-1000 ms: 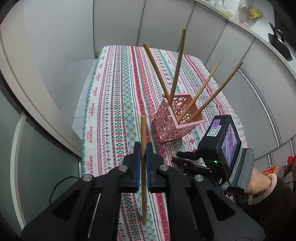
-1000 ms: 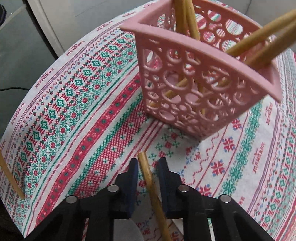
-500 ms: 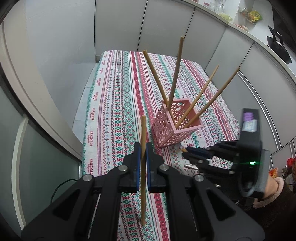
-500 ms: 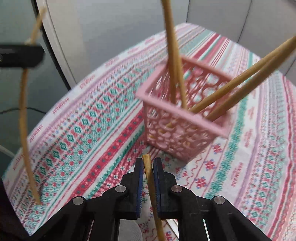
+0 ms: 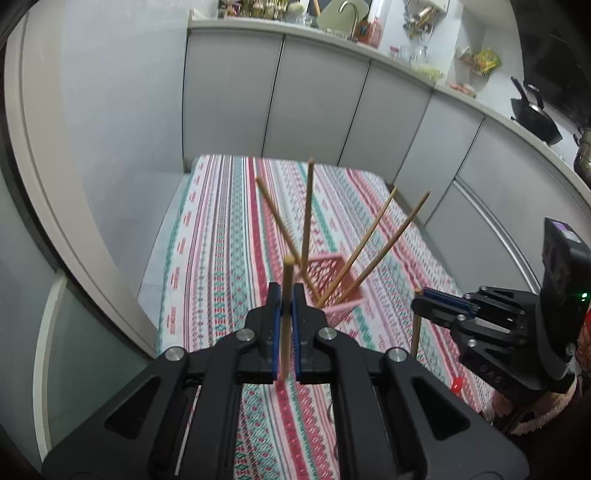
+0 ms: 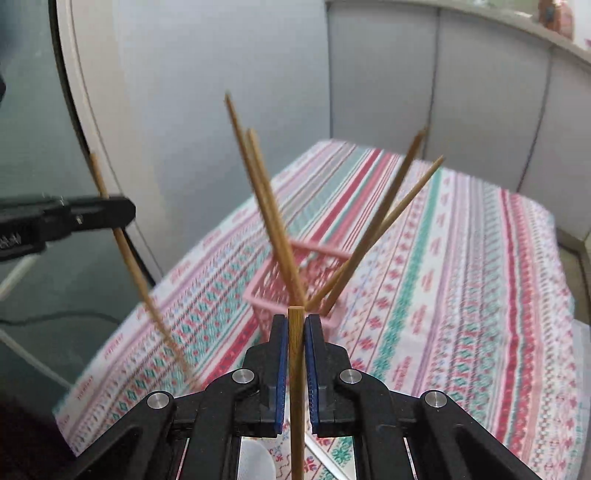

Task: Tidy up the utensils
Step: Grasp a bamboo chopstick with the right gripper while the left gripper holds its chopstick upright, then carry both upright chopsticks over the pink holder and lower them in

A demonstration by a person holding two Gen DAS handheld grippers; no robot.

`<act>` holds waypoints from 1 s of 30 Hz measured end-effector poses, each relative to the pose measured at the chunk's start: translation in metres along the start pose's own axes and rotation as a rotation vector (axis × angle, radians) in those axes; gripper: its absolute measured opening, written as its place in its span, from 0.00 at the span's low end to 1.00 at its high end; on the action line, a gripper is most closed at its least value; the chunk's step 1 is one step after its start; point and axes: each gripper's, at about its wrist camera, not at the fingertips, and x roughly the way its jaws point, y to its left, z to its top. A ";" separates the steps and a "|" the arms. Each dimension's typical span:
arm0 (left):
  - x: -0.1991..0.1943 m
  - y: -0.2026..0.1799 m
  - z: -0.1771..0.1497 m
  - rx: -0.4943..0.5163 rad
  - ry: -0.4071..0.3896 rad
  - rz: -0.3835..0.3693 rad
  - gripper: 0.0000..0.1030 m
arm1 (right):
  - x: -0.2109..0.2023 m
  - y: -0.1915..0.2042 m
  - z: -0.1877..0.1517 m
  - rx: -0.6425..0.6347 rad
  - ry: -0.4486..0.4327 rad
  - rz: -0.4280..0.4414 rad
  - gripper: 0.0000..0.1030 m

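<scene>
A pink perforated basket (image 5: 338, 291) stands on the striped tablecloth and holds several wooden chopsticks (image 5: 306, 214) that lean outward; it also shows in the right wrist view (image 6: 295, 284). My left gripper (image 5: 285, 306) is shut on an upright wooden chopstick (image 5: 286, 295), held above the table in front of the basket. My right gripper (image 6: 295, 332) is shut on another upright chopstick (image 6: 295, 369), also raised. The right gripper (image 5: 436, 302) shows at the right of the left wrist view, the left gripper (image 6: 110, 214) at the left of the right wrist view.
The patterned tablecloth (image 5: 229, 236) covers a narrow table between grey cabinet fronts (image 5: 314, 92). A glass door and frame (image 5: 44, 184) run along the left. The counter above holds a faucet and kitchen clutter (image 5: 351, 22).
Both grippers have risen well above the table with their chopsticks. The right gripper took its chopstick off the cloth and swung it upright. The basket now looks smaller and farther.
</scene>
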 end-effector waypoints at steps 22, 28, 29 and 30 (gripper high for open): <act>-0.045 -0.040 0.046 0.015 -0.353 0.006 0.06 | -0.105 -0.017 0.065 0.205 -0.435 -0.087 0.07; -0.036 -0.041 0.052 0.002 -0.381 -0.005 0.06 | -0.107 -0.019 0.073 0.238 -0.489 -0.087 0.07; -0.034 -0.041 0.053 0.006 -0.383 -0.008 0.06 | -0.105 -0.020 0.074 0.239 -0.495 -0.088 0.07; -0.031 -0.042 0.053 0.011 -0.381 -0.018 0.06 | -0.103 -0.019 0.074 0.238 -0.506 -0.089 0.07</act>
